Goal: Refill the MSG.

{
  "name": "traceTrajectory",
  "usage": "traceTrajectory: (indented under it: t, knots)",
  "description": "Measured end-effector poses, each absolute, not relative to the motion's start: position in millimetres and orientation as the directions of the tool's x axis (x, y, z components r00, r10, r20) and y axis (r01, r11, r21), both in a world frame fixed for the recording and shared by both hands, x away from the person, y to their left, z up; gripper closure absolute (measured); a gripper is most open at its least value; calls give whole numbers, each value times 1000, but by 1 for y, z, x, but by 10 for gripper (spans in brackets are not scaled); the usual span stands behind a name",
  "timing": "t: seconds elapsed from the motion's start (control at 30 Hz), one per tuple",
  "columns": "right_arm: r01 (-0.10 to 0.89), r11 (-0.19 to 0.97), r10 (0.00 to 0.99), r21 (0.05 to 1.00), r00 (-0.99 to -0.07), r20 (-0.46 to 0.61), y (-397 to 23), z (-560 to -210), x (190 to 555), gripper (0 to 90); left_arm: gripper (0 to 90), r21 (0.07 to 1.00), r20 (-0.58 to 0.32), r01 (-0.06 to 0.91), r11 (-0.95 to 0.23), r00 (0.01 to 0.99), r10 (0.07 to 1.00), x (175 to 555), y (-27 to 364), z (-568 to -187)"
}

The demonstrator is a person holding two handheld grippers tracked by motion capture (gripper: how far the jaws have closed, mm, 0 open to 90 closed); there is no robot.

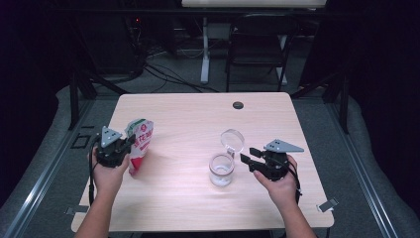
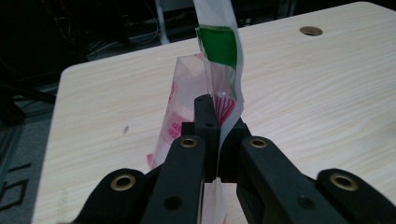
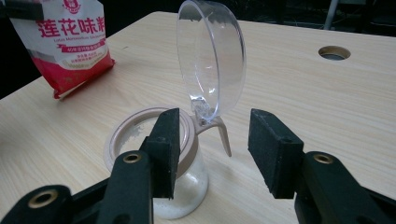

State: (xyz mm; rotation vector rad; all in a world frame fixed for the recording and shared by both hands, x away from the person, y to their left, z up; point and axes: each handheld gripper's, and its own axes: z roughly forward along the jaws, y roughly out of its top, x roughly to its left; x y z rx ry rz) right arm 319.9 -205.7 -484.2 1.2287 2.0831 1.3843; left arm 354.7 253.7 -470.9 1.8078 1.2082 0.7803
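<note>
While clamped together on the pouch edge, left fingers holding it up off the desk; right fingers apart, flanking the jar hinge.

From my seat, the bag runs off the top edge of the left gripper view, and its lower part sits behind the left claw, so I cannot see its base there. In the right gripper view the bag is cut by the top and left edges, and its small print is too fine to read. The jar has its near wall behind the right claw, and its bottom drops below the frame. In the high view, both forearms leave the bottom edge, and the worktop's surroundings are too dark to make out.
</note>
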Motion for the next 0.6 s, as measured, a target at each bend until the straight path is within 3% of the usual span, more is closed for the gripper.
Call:
traceTrajectory:
  t: [0.3, 0.6]
  knots:
    - [465, 139, 813, 875, -558, 167, -208, -483, 320, 540, 900, 866, 79, 438, -239, 352, 933, 372, 256, -443]
    - [455, 132, 815, 881, -556, 165, -209, -481, 320, 542, 900, 878, 73, 403, -260, 424, 903, 366, 241, -421]
